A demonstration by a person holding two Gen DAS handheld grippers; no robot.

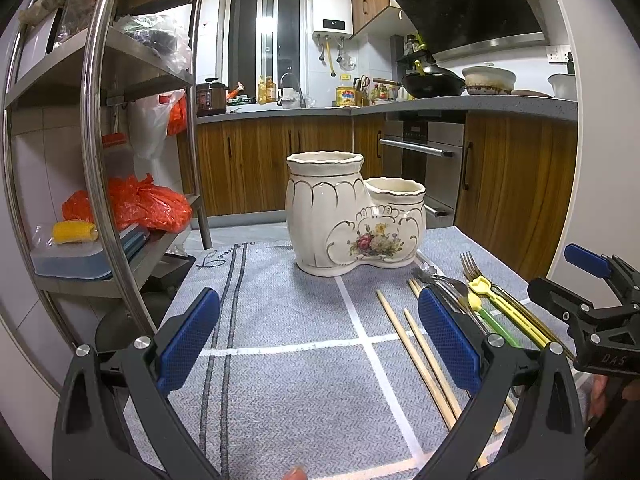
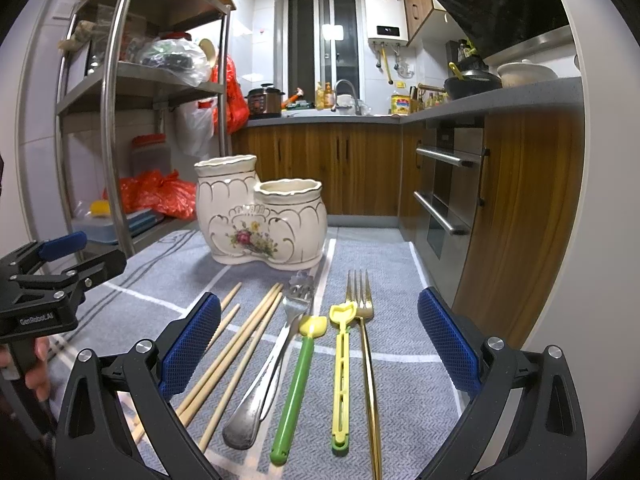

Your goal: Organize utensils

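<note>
A cream two-pot ceramic holder point(image 1: 352, 216) with a flower print stands on the grey mat; it also shows in the right wrist view point(image 2: 260, 220). In front of it lie several wooden chopsticks point(image 2: 236, 352), a silver fork point(image 2: 272, 364), a green-handled tool point(image 2: 296, 388), a yellow plastic tool point(image 2: 341, 376) and a gold fork point(image 2: 366, 344). My right gripper point(image 2: 320, 344) is open and empty, low over these utensils. My left gripper point(image 1: 320, 340) is open and empty over bare mat, with the chopsticks point(image 1: 420, 356) just to its right.
The grey mat point(image 1: 280, 320) has white lines. A steel shelf rack point(image 1: 104, 140) with orange bags stands at the left. Wooden cabinets and an oven point(image 2: 444, 196) are behind and to the right. Each gripper shows at the edge of the other's view.
</note>
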